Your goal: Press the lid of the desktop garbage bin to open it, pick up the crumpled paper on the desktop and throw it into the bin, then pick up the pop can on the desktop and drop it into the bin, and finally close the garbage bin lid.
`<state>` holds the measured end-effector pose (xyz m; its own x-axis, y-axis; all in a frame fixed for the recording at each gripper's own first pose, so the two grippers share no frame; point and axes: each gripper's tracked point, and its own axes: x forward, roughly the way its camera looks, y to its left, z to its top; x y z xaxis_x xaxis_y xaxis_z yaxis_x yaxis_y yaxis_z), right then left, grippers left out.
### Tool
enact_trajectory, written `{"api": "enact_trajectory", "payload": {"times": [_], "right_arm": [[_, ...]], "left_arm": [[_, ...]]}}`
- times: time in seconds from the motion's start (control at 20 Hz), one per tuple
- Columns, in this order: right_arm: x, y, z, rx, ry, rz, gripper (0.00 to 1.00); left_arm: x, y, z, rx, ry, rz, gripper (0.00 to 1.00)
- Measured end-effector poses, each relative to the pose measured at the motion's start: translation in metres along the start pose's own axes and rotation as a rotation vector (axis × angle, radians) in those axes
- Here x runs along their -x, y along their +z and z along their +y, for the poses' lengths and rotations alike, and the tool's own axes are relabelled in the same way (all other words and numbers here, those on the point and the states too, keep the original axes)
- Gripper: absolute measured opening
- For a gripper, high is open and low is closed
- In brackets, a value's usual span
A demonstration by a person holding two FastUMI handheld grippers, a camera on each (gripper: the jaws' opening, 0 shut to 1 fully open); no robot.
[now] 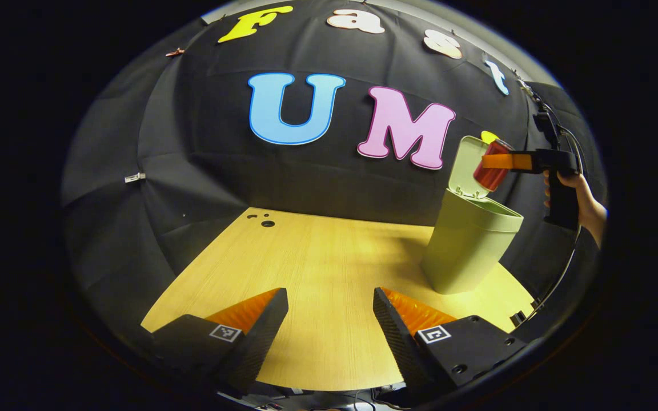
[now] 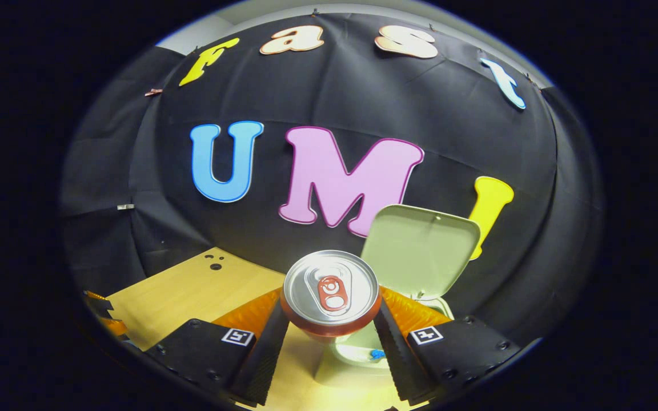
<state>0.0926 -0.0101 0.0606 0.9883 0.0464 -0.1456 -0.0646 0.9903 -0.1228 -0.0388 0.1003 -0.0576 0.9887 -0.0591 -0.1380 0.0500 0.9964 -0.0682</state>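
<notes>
A pale green bin [image 1: 469, 245] stands on the wooden table [image 1: 317, 268] at the right, its lid [image 1: 466, 166] swung up. In the left gripper view, a hand holds the right gripper [image 1: 497, 162] above the bin's mouth with a red pop can [image 1: 492, 170] in it. In the right gripper view, the right gripper [image 2: 332, 319] is shut on the pop can [image 2: 332, 291], silver top facing the camera, over the bin [image 2: 357, 351] with its raised lid [image 2: 420, 251] behind. Something white and a blue speck lie inside the bin. The left gripper [image 1: 330, 311] stands open above the table, nothing between its fingers.
Small holes [image 1: 265, 221] mark the table's far left corner. The black cloth wall closes in the back and sides. A cable [image 1: 563, 274] hangs down at the right of the bin. The left gripper [image 2: 100, 311] shows at the left edge of the right gripper view.
</notes>
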Motion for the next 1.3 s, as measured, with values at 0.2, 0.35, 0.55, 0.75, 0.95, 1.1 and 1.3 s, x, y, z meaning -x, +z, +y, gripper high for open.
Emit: {"api": "enact_trajectory", "payload": {"times": [0.2, 0.35, 0.55, 0.75, 0.95, 1.1, 1.3], "right_arm": [[-0.013, 0.0, -0.042, -0.013, -0.034, -0.011, 0.83], [-0.019, -0.011, -0.072, -0.027, -0.058, 0.01, 0.83], [-0.034, -0.036, -0.088, -0.052, -0.052, 0.051, 0.83], [-0.051, -0.061, -0.091, -0.062, -0.031, 0.091, 0.83], [-0.064, -0.075, -0.092, -0.059, 0.0, 0.11, 0.83], [-0.075, -0.08, -0.093, -0.076, 0.031, 0.114, 0.83], [-0.087, -0.092, -0.089, -0.084, 0.07, 0.131, 0.85]], "left_arm": [[-0.007, -0.011, -0.006, -0.007, 0.026, 0.04, 0.96], [-0.015, -0.016, -0.017, 0.006, 0.038, 0.064, 0.96], [-0.027, -0.023, -0.034, 0.047, 0.04, 0.102, 0.96], [-0.032, -0.033, -0.047, 0.089, 0.055, 0.135, 0.96], [-0.036, -0.045, -0.053, 0.114, 0.092, 0.171, 0.96], [-0.039, -0.048, -0.056, 0.126, 0.126, 0.177, 0.96], [-0.047, -0.044, -0.059, 0.153, 0.182, 0.17, 0.96]]}}
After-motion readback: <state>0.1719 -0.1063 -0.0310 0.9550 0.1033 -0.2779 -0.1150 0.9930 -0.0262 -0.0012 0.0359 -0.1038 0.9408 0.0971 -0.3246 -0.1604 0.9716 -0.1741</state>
